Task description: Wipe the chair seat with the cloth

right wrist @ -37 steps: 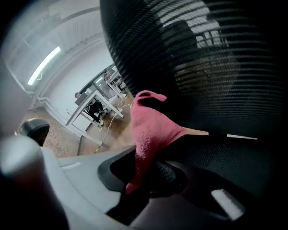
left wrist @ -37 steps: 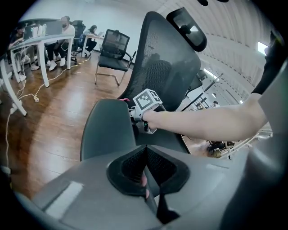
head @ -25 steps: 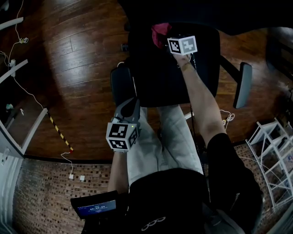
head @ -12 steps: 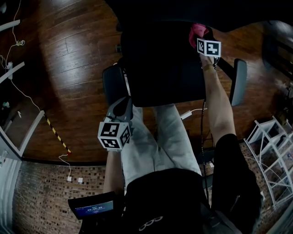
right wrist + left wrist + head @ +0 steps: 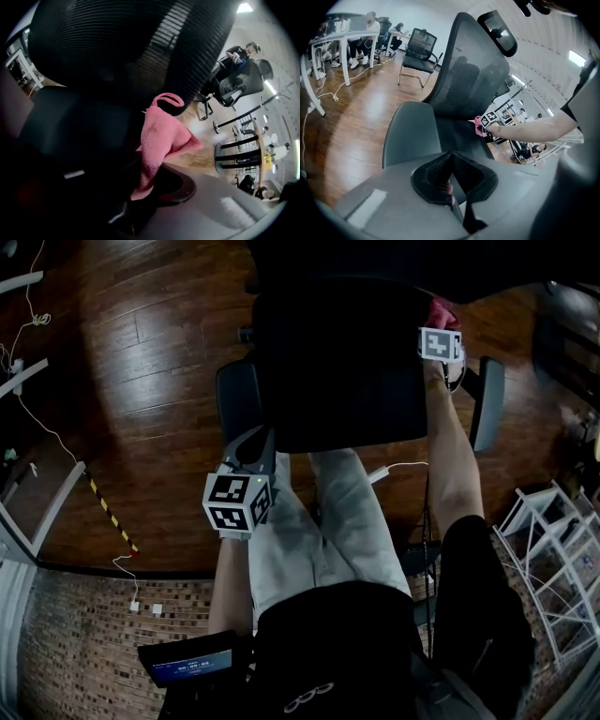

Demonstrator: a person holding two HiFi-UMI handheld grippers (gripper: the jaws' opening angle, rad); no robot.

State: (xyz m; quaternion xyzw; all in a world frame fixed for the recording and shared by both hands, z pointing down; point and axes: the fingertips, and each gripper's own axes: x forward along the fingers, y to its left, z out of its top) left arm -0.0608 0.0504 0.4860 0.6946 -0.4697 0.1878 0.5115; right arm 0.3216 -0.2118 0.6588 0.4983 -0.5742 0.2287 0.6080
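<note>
Dark wooden floorboards lie under a black chair seat, with a mesh backrest rising beyond it. The right arm stretches straight out along the seat's right side. There the right gripper is clamped on the pink cloth at the far right corner, near the backrest. The left arm is bent close. The left gripper, jaws pressed together on nothing, hangs by the left armrest. Print on a small screen is too small to read.
</note>
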